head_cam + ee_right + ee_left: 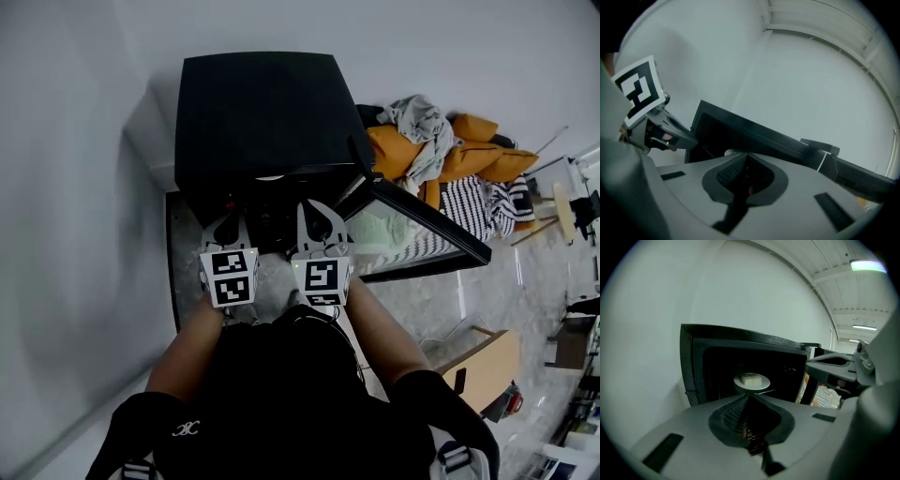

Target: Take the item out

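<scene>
1. Black oven [262, 112] stands with its door [422, 223] swung open to the right. A white plate [751, 383] bearing a pale block [750, 378] sits deep inside.
2. Left gripper [748, 395] and right gripper [746, 154] hover just short of the opening, both with jaws pressed together on nothing.
3. Approach stage, it appears: the plate is untouched. Next, 1 gripper must part its jaws, reach in and pinch the rim level.

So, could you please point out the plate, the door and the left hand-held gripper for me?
Plate [765, 382]: left gripper view, on its right rim.
Door [405, 234]: head view, on the glass pane of the open door.
Left hand-held gripper [748, 394]: left gripper view, where its closed fingertips meet.
</scene>
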### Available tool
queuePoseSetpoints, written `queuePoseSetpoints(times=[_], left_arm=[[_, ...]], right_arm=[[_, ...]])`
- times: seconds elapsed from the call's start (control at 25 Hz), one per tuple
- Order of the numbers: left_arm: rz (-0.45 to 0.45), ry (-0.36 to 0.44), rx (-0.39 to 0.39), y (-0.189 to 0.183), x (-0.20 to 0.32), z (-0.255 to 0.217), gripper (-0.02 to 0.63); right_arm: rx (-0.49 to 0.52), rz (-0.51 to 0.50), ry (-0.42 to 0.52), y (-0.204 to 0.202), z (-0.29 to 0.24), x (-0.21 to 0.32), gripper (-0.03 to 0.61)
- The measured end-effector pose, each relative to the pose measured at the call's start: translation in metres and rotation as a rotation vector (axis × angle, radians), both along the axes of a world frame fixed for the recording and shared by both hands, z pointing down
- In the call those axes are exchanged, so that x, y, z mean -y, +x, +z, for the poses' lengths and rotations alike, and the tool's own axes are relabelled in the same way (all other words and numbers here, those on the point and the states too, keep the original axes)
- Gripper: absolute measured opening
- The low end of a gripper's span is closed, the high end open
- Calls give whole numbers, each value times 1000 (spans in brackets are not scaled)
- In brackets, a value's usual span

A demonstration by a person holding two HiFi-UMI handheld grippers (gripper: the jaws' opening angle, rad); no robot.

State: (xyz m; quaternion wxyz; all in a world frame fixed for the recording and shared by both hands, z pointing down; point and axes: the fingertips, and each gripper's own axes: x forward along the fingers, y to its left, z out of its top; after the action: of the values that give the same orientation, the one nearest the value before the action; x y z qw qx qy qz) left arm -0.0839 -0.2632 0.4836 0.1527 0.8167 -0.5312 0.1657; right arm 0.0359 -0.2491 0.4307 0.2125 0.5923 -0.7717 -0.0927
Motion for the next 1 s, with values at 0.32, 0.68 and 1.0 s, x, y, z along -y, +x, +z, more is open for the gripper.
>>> queuePoseSetpoints(times=[0.32,0.68,1.0], left_arm=[[-101,-247,-380,20,14,34,8],[-353,-259,-1062,9,45,45,11],[-444,-257,-1234,-5,63,64,57]], right_arm=[[-90,-100,-44,4,11,16,8],[-83,-131,-72,16,8,26,8],[-67,-128,-91,29,12,25,8]])
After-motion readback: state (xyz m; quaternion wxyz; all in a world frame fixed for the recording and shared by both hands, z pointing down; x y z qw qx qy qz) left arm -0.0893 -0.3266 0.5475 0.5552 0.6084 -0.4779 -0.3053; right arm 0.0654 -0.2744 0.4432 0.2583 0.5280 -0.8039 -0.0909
